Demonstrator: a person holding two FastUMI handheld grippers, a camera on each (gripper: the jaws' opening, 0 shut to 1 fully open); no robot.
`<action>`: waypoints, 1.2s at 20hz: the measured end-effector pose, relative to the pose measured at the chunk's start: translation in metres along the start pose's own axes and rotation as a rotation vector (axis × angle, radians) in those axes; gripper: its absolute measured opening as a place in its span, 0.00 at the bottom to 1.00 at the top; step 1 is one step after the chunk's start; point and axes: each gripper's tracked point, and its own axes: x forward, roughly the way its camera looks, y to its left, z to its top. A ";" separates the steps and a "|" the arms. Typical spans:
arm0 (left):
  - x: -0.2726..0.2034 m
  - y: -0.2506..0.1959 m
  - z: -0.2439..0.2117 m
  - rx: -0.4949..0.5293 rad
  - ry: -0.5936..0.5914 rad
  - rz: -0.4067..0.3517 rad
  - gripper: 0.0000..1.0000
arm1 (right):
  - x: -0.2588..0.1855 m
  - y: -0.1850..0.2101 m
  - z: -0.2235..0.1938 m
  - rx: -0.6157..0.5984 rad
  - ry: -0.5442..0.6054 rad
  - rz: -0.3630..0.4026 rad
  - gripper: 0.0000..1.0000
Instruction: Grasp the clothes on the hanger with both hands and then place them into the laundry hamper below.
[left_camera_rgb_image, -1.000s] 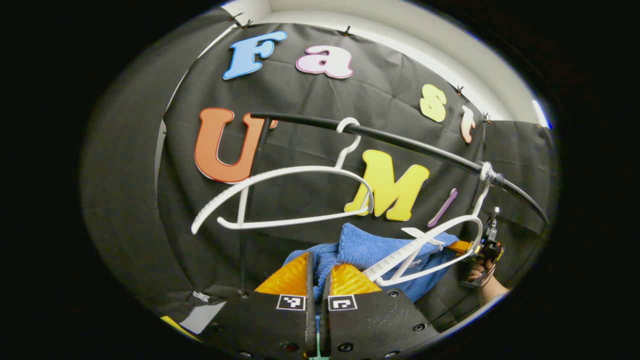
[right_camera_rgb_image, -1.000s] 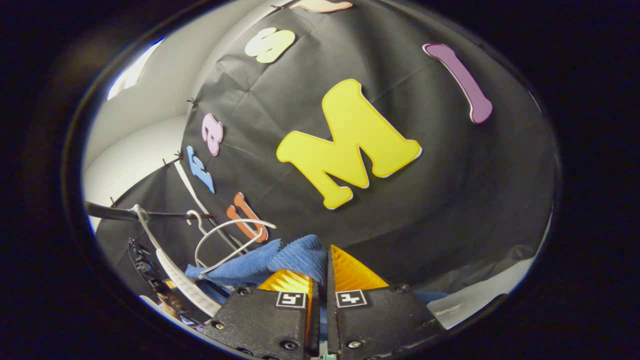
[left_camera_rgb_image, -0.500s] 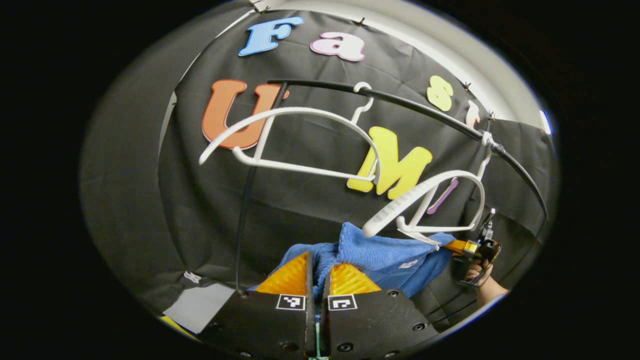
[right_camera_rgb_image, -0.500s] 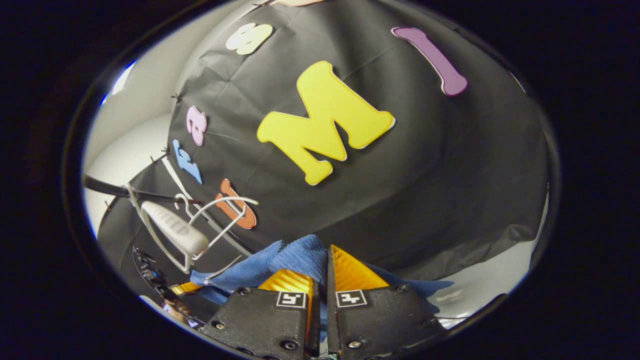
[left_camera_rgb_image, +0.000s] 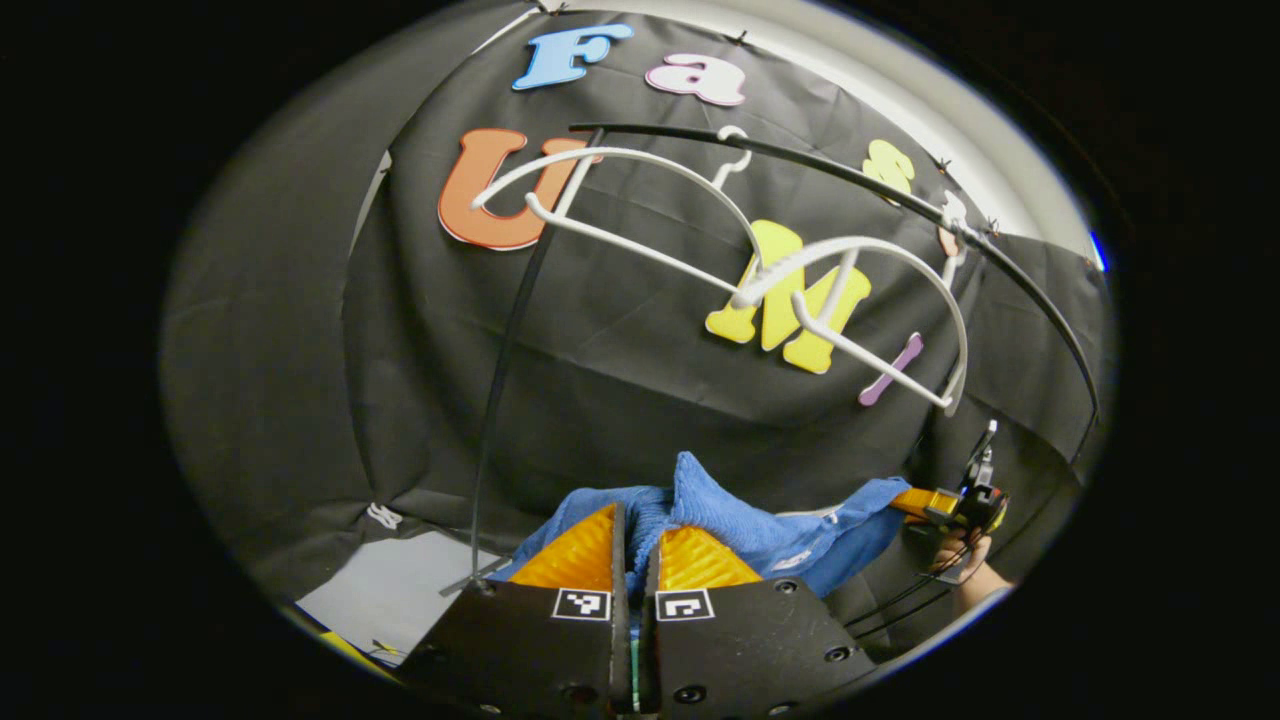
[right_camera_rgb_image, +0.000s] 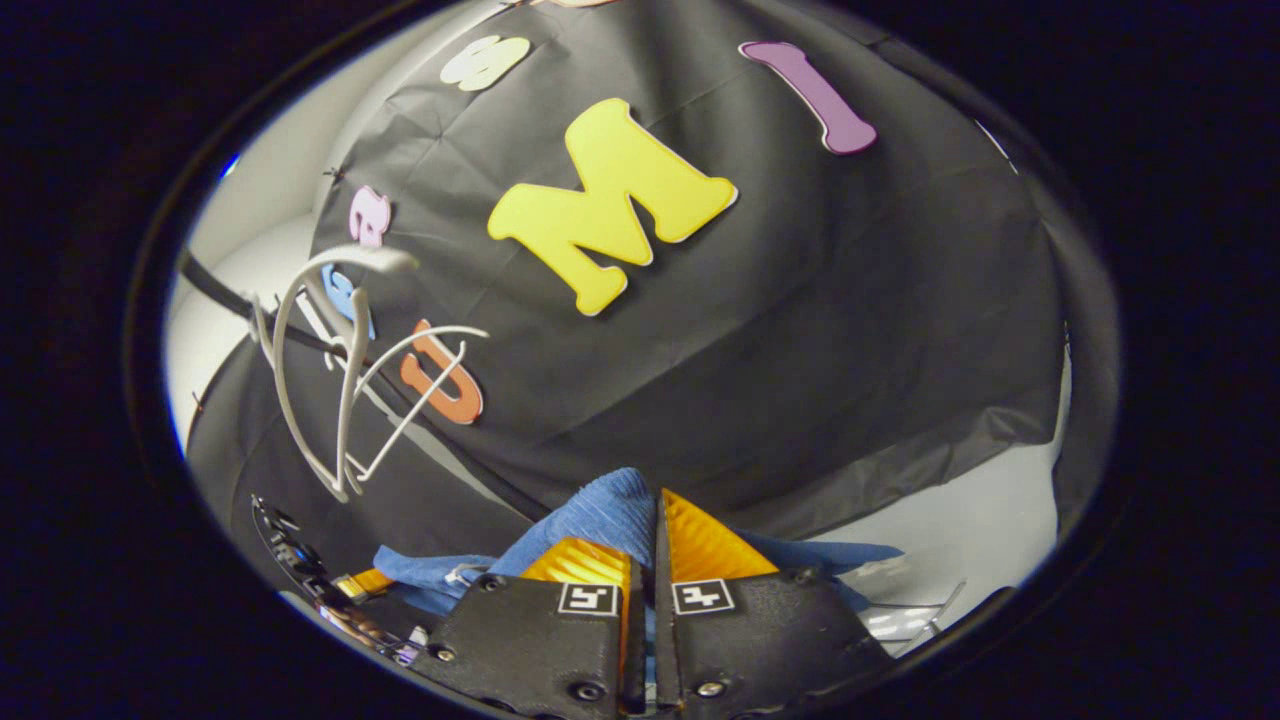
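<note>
A blue knitted garment (left_camera_rgb_image: 745, 525) stretches between my two grippers, below the hangers and free of them. My left gripper (left_camera_rgb_image: 634, 545) is shut on one bunched end of it. In the left gripper view the right gripper (left_camera_rgb_image: 945, 503) holds the far end at the right, a hand under it. In the right gripper view my right gripper (right_camera_rgb_image: 648, 545) is shut on a fold of the blue garment (right_camera_rgb_image: 605, 505), and the left gripper (right_camera_rgb_image: 350, 585) shows at lower left. Two bare white hangers (left_camera_rgb_image: 640, 215) (left_camera_rgb_image: 880, 300) hang on the black rail (left_camera_rgb_image: 850, 180) above.
The rail's black upright post (left_camera_rgb_image: 500, 380) stands left of the garment. Pale floor (left_camera_rgb_image: 395, 590) shows at lower left of the left gripper view, and pale floor (right_camera_rgb_image: 960, 530) with a thin wire edge (right_camera_rgb_image: 915, 610) at lower right of the right gripper view.
Both grippers have come down with the garment. It has slipped off the right-hand hanger, which has swung up. Rail and hangers now sit higher in both views.
</note>
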 end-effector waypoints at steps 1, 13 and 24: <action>-0.005 -0.006 -0.006 0.012 0.005 -0.007 0.02 | -0.004 0.006 -0.009 -0.020 0.013 0.003 0.07; -0.033 -0.130 -0.006 0.204 -0.015 -0.220 0.03 | -0.024 0.140 -0.074 -0.170 0.120 0.225 0.07; -0.042 -0.138 -0.022 0.225 0.000 -0.224 0.03 | -0.013 0.179 -0.127 -0.203 0.249 0.327 0.07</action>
